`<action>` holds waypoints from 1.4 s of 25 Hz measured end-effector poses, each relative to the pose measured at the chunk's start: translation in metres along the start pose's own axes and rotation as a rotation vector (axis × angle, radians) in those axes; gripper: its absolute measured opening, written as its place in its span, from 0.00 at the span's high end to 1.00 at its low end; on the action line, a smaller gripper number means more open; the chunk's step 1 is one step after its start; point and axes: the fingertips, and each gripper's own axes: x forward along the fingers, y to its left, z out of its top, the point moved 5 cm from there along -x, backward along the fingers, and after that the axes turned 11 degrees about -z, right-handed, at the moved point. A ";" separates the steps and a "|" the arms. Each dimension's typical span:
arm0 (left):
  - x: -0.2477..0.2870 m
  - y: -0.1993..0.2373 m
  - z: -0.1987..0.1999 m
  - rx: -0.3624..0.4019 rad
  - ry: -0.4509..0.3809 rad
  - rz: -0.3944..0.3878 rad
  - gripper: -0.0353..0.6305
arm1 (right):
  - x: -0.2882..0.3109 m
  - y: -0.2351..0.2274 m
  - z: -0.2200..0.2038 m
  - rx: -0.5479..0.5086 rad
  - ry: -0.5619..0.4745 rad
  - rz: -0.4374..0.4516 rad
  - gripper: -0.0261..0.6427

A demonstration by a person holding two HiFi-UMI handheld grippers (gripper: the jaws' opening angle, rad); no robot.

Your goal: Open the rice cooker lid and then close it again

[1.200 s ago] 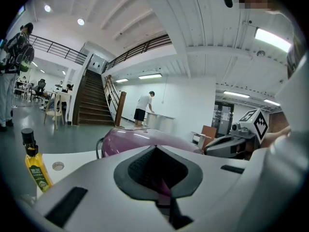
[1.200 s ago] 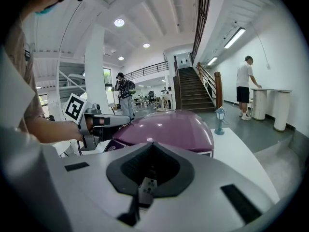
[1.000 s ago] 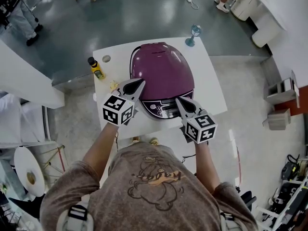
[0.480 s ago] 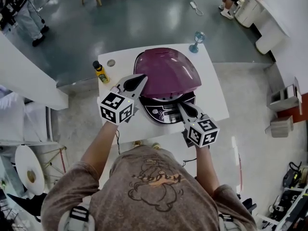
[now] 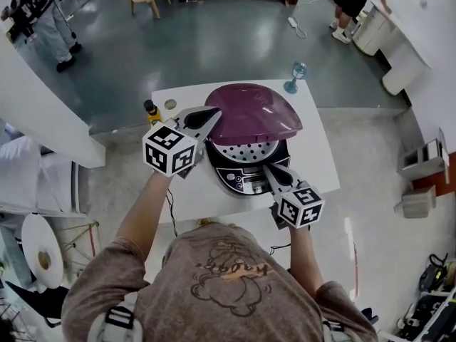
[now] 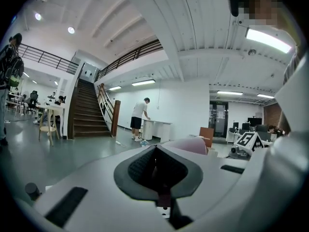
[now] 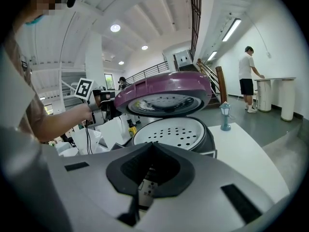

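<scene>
— Rice cooker lid (image 5: 253,112): where does it stand?
— Half raised over the cooker on the white table (image 5: 317,155). It is hinged at the far side and its front rim faces you, with the perforated inner plate (image 5: 246,150) bare beneath.
— Which gripper is nearer?
— Your left gripper (image 5: 212,114). Its jaws are clenched on nothing and its tip is at the lid's left rim, so the lid lies to its right. Your right gripper (image 5: 268,169), jaws also pressed together and empty, sits low by the control panel (image 5: 239,182), below the rim.

Lab hall: staircase (image 6: 86,111), mezzanine (image 6: 126,57), concrete floor (image 5: 214,41).
</scene>
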 end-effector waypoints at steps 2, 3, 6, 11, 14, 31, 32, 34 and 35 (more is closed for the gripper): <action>0.000 0.005 0.007 0.000 -0.009 -0.006 0.92 | 0.001 0.000 0.000 -0.003 0.001 0.006 0.96; 0.000 0.007 0.010 -0.003 -0.013 -0.009 0.92 | 0.002 0.000 0.001 -0.006 0.002 0.009 0.96; 0.001 0.014 0.018 0.000 -0.021 -0.014 0.92 | 0.002 0.000 0.001 -0.011 0.005 0.014 0.96; 0.002 0.023 0.036 0.032 -0.040 -0.014 0.92 | 0.003 0.000 0.001 -0.015 0.007 0.021 0.96; 0.003 0.029 0.046 0.041 -0.058 -0.018 0.92 | 0.002 0.000 0.001 -0.017 0.008 0.024 0.96; 0.012 0.080 0.064 0.009 -0.085 0.029 0.92 | 0.002 0.001 0.000 -0.027 -0.012 0.006 0.96; 0.011 0.083 0.064 0.003 -0.090 0.035 0.92 | 0.002 0.001 0.000 -0.027 -0.013 0.005 0.96; 0.010 0.088 0.065 -0.003 -0.099 0.045 0.92 | 0.001 0.002 0.001 -0.027 -0.013 0.003 0.96; 0.010 0.090 0.066 -0.002 -0.102 0.049 0.92 | 0.001 0.002 0.001 -0.027 -0.013 0.003 0.96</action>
